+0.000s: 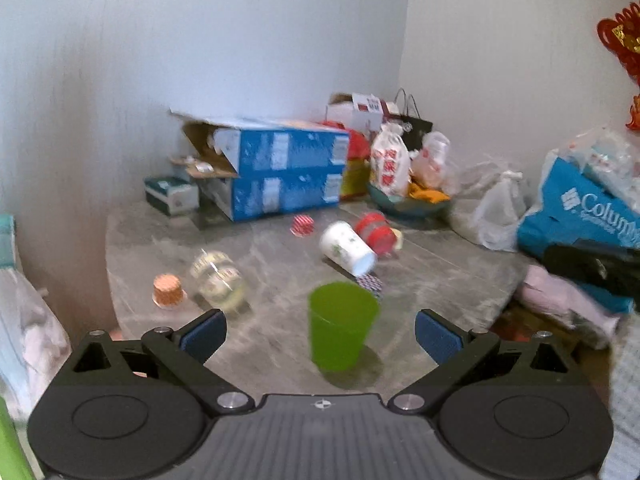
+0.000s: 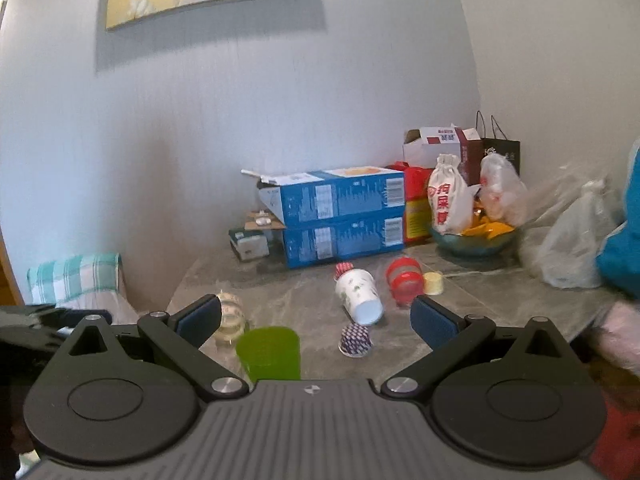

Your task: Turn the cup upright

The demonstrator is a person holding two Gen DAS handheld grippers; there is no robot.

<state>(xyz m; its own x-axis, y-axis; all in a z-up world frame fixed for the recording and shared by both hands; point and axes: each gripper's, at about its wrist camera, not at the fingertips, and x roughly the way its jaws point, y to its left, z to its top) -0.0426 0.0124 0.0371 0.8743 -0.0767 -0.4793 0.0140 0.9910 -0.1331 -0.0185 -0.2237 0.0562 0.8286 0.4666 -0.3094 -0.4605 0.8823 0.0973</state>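
A green plastic cup (image 1: 340, 326) stands upright on the grey marble table (image 1: 280, 252), mouth up, between the wide-open fingers of my left gripper (image 1: 320, 330), which does not touch it. It also shows in the right wrist view (image 2: 269, 352), low and left of centre. My right gripper (image 2: 318, 322) is open and empty above the table's near edge. A white floral paper cup (image 1: 347, 247) lies on its side further back, mouth toward me; it shows in the right wrist view too (image 2: 359, 290).
A glass jar (image 1: 218, 278) and an orange patterned cup (image 1: 168, 291) lie at left. A red cup (image 1: 376, 232), a small red-white cup (image 1: 302, 225) and a dark patterned cup (image 2: 354, 340) lie nearby. Blue boxes (image 1: 280, 172), a bowl with bags (image 1: 404, 200) and plastic bags (image 1: 500, 208) line the back.
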